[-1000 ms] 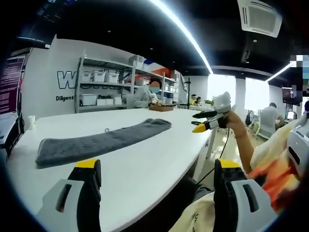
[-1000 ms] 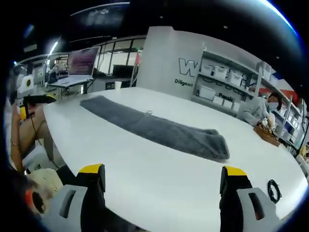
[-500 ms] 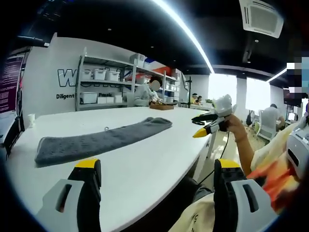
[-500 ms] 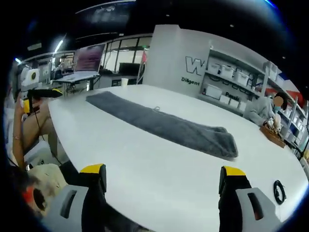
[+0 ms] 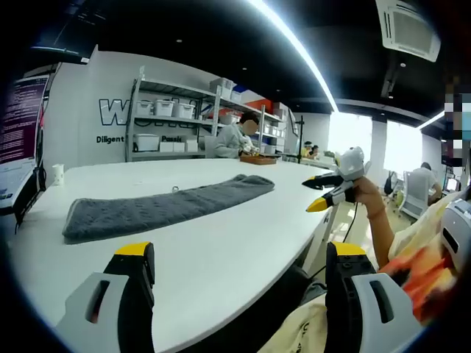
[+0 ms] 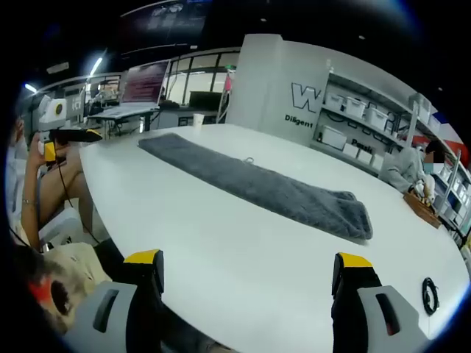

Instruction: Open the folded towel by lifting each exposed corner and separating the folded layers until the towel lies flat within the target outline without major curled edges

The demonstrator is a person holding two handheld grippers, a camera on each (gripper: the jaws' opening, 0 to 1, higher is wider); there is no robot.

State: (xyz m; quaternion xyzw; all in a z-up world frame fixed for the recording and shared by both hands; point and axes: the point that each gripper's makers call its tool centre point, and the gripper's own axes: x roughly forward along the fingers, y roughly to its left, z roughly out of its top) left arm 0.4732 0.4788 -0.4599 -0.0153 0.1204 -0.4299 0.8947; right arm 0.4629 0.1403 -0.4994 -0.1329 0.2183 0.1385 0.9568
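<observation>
A long grey towel [image 5: 169, 206] lies folded into a narrow strip on the white table [image 5: 221, 257], with a small loop on its upper side. In the right gripper view the towel [image 6: 257, 187] runs diagonally across the table's middle. My left gripper [image 5: 237, 250] is open over the near table edge, well short of the towel, with nothing between its jaws. My right gripper [image 6: 249, 259] is likewise open and apart from the towel. A hand holds the right gripper [image 5: 335, 187] off the table's right end. The left gripper [image 6: 62, 138] is beyond the left end.
A black cable coil [image 6: 430, 287] lies on the table at the right. A paper cup [image 6: 197, 119] stands at the far edge. Shelves with white bins [image 5: 169, 125] line the back wall, a seated person [image 6: 416, 173] beside them. A screen [image 5: 18, 140] stands at the left.
Both views have shifted slightly as the hands moved, and the towel looks a little nearer. The towel itself has not moved. Both grippers stay open.
</observation>
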